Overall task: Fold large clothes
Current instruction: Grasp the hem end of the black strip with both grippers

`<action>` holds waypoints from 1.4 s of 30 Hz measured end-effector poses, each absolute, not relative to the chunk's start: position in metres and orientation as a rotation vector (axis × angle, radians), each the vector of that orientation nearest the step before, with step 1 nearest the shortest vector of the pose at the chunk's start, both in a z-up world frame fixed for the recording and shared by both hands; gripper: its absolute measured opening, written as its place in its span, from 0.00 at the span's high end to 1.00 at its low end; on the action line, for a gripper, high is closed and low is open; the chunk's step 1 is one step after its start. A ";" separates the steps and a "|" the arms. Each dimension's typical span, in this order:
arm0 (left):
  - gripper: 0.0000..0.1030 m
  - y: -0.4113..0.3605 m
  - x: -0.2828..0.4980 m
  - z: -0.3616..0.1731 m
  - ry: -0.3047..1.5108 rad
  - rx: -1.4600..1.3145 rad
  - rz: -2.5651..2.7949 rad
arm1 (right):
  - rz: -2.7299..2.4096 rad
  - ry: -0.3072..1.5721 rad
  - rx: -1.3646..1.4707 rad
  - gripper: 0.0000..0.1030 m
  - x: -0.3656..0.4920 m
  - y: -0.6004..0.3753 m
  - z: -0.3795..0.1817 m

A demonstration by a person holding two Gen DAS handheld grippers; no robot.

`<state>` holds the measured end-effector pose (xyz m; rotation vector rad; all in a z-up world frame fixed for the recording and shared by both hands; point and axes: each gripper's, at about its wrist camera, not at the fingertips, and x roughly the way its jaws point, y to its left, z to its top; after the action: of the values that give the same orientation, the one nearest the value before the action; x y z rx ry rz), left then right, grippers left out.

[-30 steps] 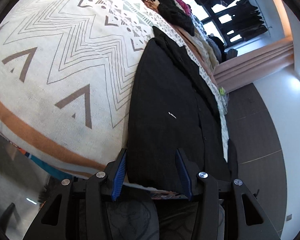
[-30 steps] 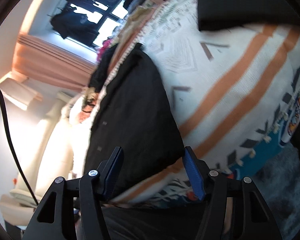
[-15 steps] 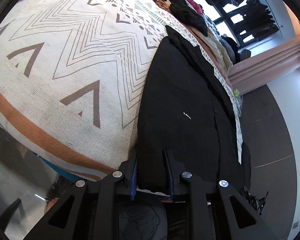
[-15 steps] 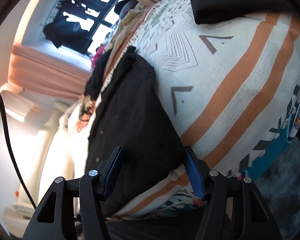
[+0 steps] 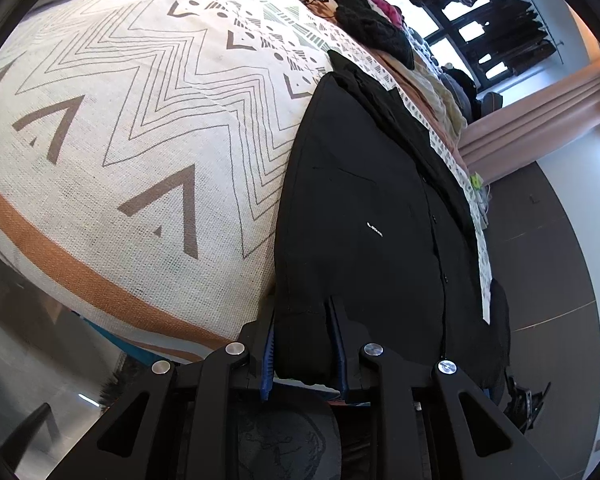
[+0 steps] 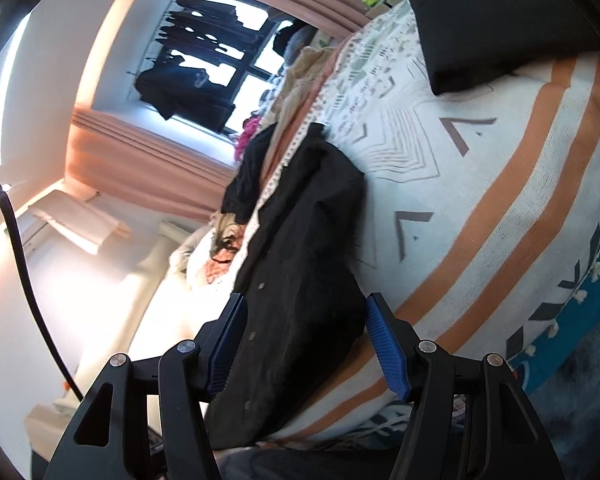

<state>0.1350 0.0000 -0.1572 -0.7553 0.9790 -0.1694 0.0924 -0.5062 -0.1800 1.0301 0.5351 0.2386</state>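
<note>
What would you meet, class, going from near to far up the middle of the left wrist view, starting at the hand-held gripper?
Left hand-held gripper shut on the hem → black button-up shirt lying on the patterned bedspread → heap of other clothes → window with dark garments hanging.

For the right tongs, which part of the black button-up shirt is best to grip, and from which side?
Probably the near hem corner of the black button-up shirt, approached from the bed's near edge. That corner hangs between the open right tongs over the patterned woven blanket, so one finger could slide under. The left tongs already pinch the other hem corner.
</note>
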 end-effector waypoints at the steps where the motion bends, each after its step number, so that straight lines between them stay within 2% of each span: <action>1: 0.76 0.000 0.135 -0.157 0.980 -0.752 -0.168 | 0.226 0.548 1.025 0.39 0.095 -0.507 -0.183; 14: 0.77 -0.005 0.142 -0.157 0.980 -0.740 -0.162 | 0.210 0.604 0.967 0.39 0.121 -0.515 -0.194; 27: 0.77 0.002 0.137 -0.164 0.975 -0.806 -0.188 | 0.270 0.602 1.143 0.40 0.096 -0.509 -0.220; 29: 0.77 0.002 0.136 -0.164 0.974 -0.807 -0.186 | 0.228 0.627 1.120 0.52 0.097 -0.507 -0.220; 32: 0.78 0.003 0.135 -0.164 0.973 -0.807 -0.186 | 0.216 0.630 1.116 0.52 0.095 -0.505 -0.217; 34: 0.84 0.005 0.134 -0.162 0.957 -0.821 -0.192 | 0.279 0.610 1.193 0.53 0.095 -0.506 -0.224; 35: 0.85 0.006 0.132 -0.159 0.942 -0.825 -0.194 | 0.299 0.599 1.227 0.69 0.096 -0.505 -0.226; 36: 0.87 0.006 0.130 -0.157 0.929 -0.820 -0.193 | 0.297 0.593 1.222 0.80 0.096 -0.505 -0.224; 37: 0.87 0.006 0.128 -0.153 0.918 -0.813 -0.191 | 0.293 0.590 1.198 0.87 0.096 -0.504 -0.219; 42: 0.89 0.009 0.120 -0.133 0.858 -0.820 -0.190 | 0.245 0.555 1.146 0.89 0.092 -0.500 -0.189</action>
<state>0.1205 0.0085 -0.1329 -0.8203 0.8577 -0.1899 0.0925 -0.4998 -0.1890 1.1456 0.5549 0.2452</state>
